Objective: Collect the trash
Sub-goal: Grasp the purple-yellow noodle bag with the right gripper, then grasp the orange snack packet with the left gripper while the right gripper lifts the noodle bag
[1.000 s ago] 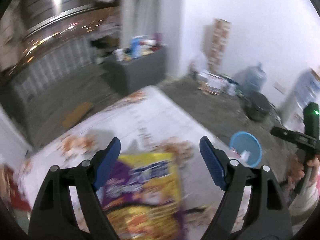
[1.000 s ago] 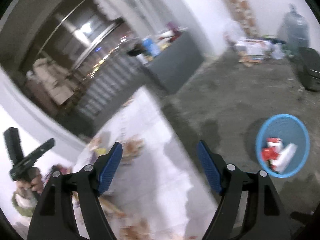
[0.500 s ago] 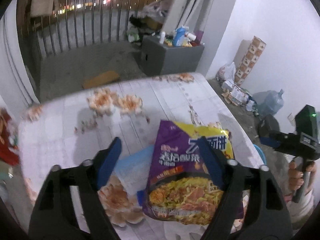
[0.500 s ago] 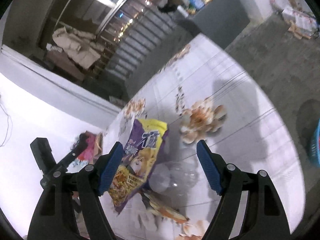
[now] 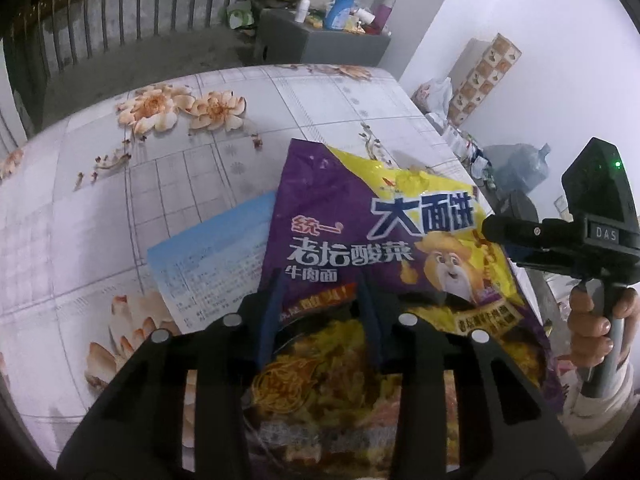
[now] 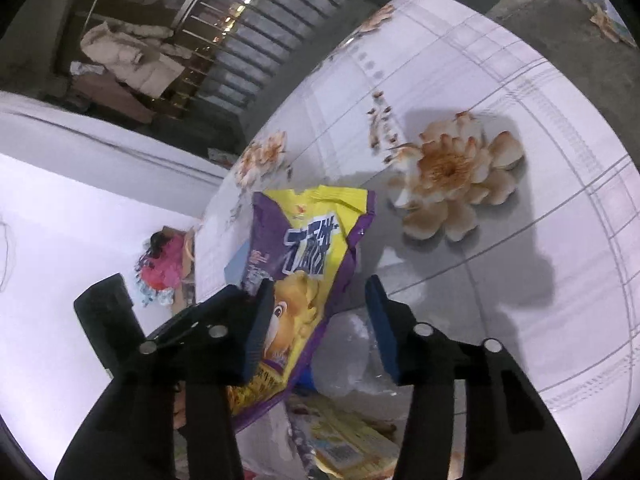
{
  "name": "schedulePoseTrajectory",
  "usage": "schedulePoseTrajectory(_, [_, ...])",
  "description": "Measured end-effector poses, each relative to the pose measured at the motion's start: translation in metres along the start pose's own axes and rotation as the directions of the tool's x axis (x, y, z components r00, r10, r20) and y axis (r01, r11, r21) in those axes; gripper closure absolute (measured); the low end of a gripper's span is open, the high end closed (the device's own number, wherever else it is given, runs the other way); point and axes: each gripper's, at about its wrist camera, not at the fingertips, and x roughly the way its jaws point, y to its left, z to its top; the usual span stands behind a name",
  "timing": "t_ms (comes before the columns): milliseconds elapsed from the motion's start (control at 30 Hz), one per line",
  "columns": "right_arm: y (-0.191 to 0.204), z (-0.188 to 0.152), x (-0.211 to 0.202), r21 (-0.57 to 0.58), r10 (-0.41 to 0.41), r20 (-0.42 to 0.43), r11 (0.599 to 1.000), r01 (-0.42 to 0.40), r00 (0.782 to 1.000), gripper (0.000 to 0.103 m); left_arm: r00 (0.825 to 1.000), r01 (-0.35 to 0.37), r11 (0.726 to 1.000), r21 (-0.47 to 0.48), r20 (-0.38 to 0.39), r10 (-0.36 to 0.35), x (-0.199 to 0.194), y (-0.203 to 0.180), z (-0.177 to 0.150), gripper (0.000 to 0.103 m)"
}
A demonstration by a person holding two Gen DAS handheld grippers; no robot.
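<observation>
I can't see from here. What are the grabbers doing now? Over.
Both grippers closing: left gripper and right gripper around the noodle packet, neither clamped. Blue leaflet underneath.

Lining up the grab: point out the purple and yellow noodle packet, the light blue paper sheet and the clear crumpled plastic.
Purple and yellow noodle packet (image 5: 352, 216), left wrist view, upper printed face.
Light blue paper sheet (image 5: 216, 256), left wrist view, exposed middle.
Clear crumpled plastic (image 6: 348, 356), right wrist view, centre.

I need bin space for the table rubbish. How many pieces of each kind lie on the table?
Purple and yellow noodle packet: 1
Light blue printed sheet: 1
Clear crumpled plastic: 1
Yellow printed wrapper: 1
Total: 4, as far as both views show.
</observation>
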Motion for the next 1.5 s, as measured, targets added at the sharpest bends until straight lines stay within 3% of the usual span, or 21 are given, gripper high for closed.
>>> schedulePoseTrajectory(333, [0.009, 0.0, 0.005, -0.024, 0.027, 0.007, 0.999, -0.027, 1.0, 0.096, 1.0, 0.008, 1.0, -0.005, 0.022, -0.008, -0.005, 0.0, 0.0, 0.071])
schedulePoseTrajectory(400, [0.01, 0.0, 0.001, -0.032, 0.052, 0.026, 0.998, -0.051, 0.998, 0.098, 0.999, 0.013, 1.0, 0.001, 0.039, -0.013, -0.011, -0.002, 0.001, 0.071])
schedulePoseTrajectory(633, [-0.001, 0.013, -0.037, -0.014, 0.118, 0.14, 0.993, -0.117, 0.983, 0.099, 0.989, -0.006, 1.0, -0.026, 0.15, 0.01, -0.046, 0.014, 0.016, 0.071])
schedulePoseTrajectory(1000, [-0.046, 0.021, -0.093, 0.076, 0.173, 0.27, 0.977, -0.2, 0.947, 0.099, 0.991, -0.06, 0.996, -0.066, 0.118, 0.067, -0.045, 0.035, 0.009, 0.071])
schedulePoseTrajectory(1500, [-0.077, 0.0, -0.155, 0.09, 0.233, 0.407, 0.952, -0.293, 0.883, 0.099, 0.991, 0.091, 0.989, 0.119, 0.082, -0.101, -0.052, -0.047, -0.027, 0.071])
